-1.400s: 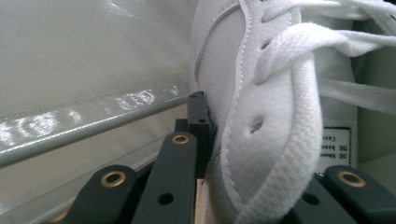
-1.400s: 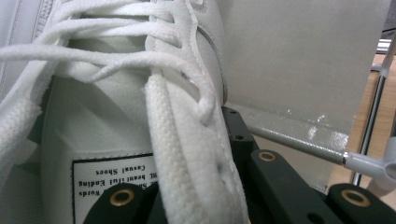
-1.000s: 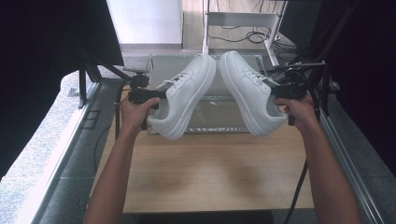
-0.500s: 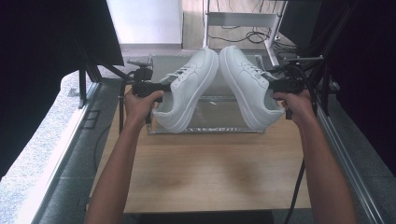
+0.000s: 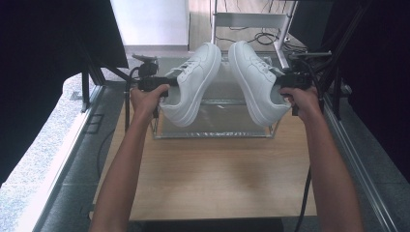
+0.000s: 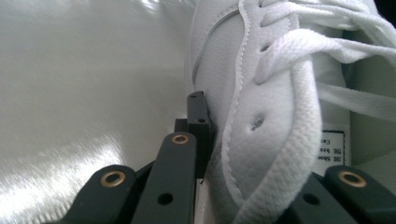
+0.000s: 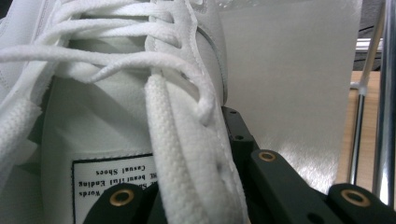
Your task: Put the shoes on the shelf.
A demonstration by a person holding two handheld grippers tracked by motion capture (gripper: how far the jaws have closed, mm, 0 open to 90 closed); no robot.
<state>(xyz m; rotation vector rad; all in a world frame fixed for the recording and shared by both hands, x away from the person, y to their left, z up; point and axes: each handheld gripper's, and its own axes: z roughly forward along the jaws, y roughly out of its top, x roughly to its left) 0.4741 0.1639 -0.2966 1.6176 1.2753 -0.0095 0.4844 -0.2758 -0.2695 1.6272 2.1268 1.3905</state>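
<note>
Two white lace-up sneakers hang in the air above a clear box. My left gripper (image 5: 164, 84) is shut on the side wall of the left sneaker (image 5: 193, 79), whose toe points up and away. In the left gripper view the black jaws pinch that sneaker (image 6: 261, 107) beside its laces. My right gripper (image 5: 283, 82) is shut on the eyelet edge of the right sneaker (image 5: 254, 77). The right gripper view has this sneaker (image 7: 140, 116) up close, with its tongue label at the bottom left. Both sneakers lean toward each other, toes almost meeting.
A clear plastic box (image 5: 212, 128) in a thin metal frame stands at the far end of the wooden table (image 5: 212, 179). A metal rack (image 5: 251, 21) and cables lie behind it. Dark curtains flank both sides, and metal rails run along the table edges.
Both hands carried the sneakers away from me and slightly up, over the clear box. The grips on both sneakers stayed the same.
</note>
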